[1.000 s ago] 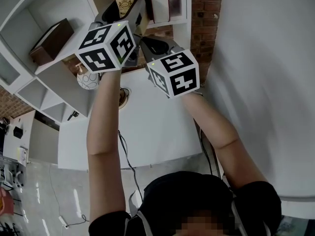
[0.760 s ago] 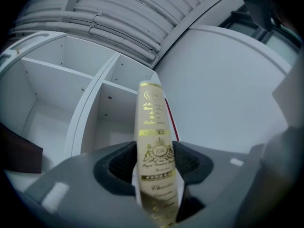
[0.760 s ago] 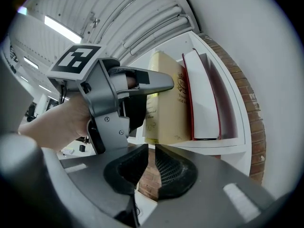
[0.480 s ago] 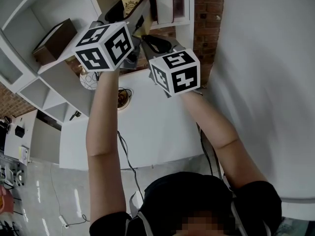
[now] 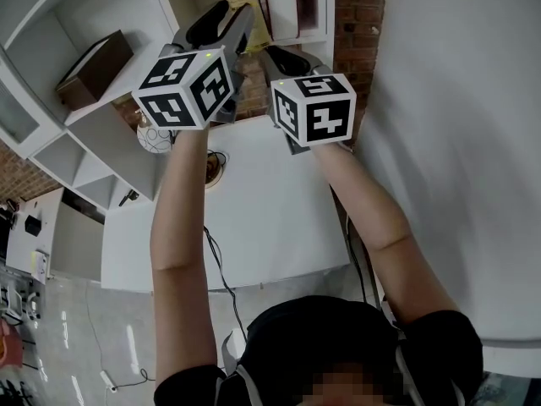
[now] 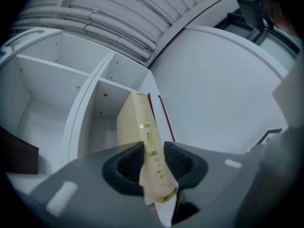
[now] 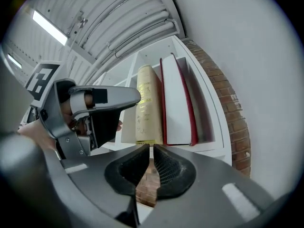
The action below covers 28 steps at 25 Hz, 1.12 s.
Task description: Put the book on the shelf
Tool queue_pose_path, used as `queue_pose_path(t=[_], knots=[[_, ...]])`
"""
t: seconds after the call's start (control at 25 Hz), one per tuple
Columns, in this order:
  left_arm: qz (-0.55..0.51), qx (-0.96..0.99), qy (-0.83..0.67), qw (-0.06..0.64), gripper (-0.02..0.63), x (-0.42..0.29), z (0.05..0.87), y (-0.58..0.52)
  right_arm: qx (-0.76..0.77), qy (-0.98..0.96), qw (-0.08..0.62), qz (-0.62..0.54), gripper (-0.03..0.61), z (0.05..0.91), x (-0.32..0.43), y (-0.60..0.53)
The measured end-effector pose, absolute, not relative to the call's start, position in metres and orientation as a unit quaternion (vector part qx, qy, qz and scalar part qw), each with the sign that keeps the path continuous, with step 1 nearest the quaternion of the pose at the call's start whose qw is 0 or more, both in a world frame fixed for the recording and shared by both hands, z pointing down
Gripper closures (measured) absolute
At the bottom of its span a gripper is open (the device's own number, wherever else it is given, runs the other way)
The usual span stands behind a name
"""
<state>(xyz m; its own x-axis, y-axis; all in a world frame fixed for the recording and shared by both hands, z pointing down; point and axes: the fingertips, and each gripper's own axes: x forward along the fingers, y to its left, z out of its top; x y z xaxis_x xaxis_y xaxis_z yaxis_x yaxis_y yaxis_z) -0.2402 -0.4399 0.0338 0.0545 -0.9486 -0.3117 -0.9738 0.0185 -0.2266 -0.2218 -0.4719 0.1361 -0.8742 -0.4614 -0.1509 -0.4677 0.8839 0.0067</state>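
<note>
**Two ways the book can be lost at the shelf lip**

The book (image 6: pixel 148 141) is seen upright in a shelf (image 7: pixel 209 109) compartment, just beside a red book (image 7: pixel 176 103), with its spine turned outward and its lower end at the front lip. The left gripper (image 6: pixel 153 162) is clamped on that spine: its jaws have just been closing, and the pads are pressed to either side of it. The right gripper (image 7: pixel 151 163) is held just below the shelf with its jaws together and nothing between them.

How deep the book is seated cannot be told from these views, and the first risk is judged to lie there. If the spine is let go while much of the book overhangs the lip, the book is likely to be tipped forward and dropped toward the table (image 5: pixel 270 218) below.

The second risk is judged to come from the push itself. The hold is taken on a narrow, smooth spine, so a slip can be expected if the book is twisted or driven in at a tilt. A skewed push may also cause the cover to be caught against the red book, which could then be shoved back or toppled.

No support is offered by the right gripper while it is closed and kept beneath the lip.
</note>
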Motion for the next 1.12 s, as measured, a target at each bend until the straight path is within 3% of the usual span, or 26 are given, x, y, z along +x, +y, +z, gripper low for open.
queue_pose_path(t=[0.08,0.2,0.84,1.12], knots=[[0.022,-0.692,0.695,0.195,0.533,-0.242,0.038,-0.442,-0.241,0.968,0.069,0.02,0.549,0.138,-0.22,-0.474],[0.015,-0.691,0.697,0.188,0.549,-0.243,0.041,-0.45,-0.239,0.969,0.066,0.016,0.549,0.139,-0.22,-0.473],[0.054,-0.685,0.708,0.162,0.551,-0.258,0.041,-0.47,-0.243,0.968,0.051,0.022,0.549,0.156,-0.195,-0.47],[0.06,-0.665,0.721,0.185,0.552,-0.253,0.046,-0.473,-0.243,0.969,0.049,0.014,0.549,0.174,-0.179,-0.47]])
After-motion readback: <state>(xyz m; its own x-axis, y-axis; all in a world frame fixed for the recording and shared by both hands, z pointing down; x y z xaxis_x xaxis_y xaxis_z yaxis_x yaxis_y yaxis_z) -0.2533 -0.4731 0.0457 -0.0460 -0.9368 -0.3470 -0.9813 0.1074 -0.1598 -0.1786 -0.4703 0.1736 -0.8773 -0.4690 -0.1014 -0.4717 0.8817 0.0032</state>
